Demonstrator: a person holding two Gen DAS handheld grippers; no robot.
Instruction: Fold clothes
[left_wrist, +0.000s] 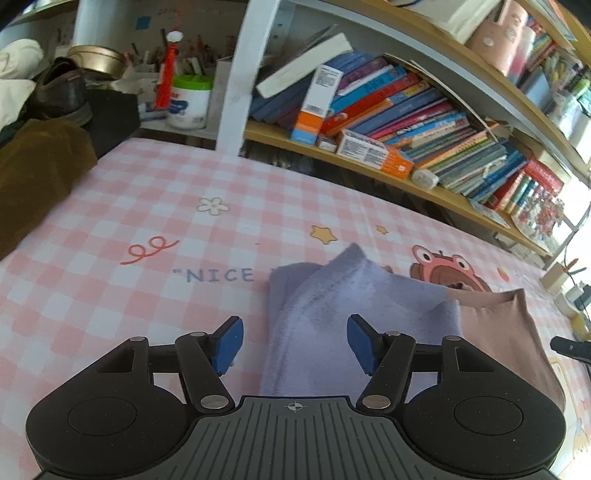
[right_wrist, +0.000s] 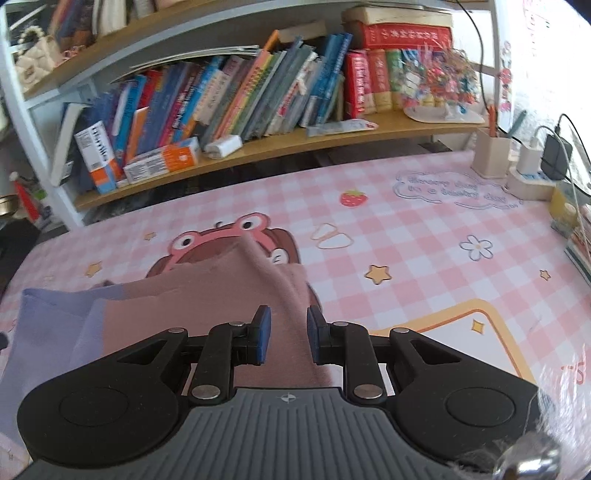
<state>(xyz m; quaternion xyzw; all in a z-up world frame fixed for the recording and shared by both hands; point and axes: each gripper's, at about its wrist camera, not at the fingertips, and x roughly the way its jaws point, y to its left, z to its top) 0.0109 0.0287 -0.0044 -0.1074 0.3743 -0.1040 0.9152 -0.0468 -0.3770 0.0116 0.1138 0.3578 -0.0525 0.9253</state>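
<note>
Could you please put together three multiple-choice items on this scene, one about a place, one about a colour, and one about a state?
1. Where does the garment lie?
A. On the bookshelf
B. On the pink checked table cover
C. On the brown shoe

2. Which two colours does the garment show?
A. Lavender and dusty pink-brown
B. Green and yellow
C. Black and white

3. How do the jaws of the left gripper stand?
A. Pressed tight on a book
B. Closed on a cable
C. Apart, over the cloth, clamping nothing

Answers:
1 B, the cloth spreads flat over the checked cover in both wrist views.
2 A, the left half is lavender, and the right half is pink-brown.
3 C, a wide gap separates the blue pads, with the cloth seen beyond it.
</note>
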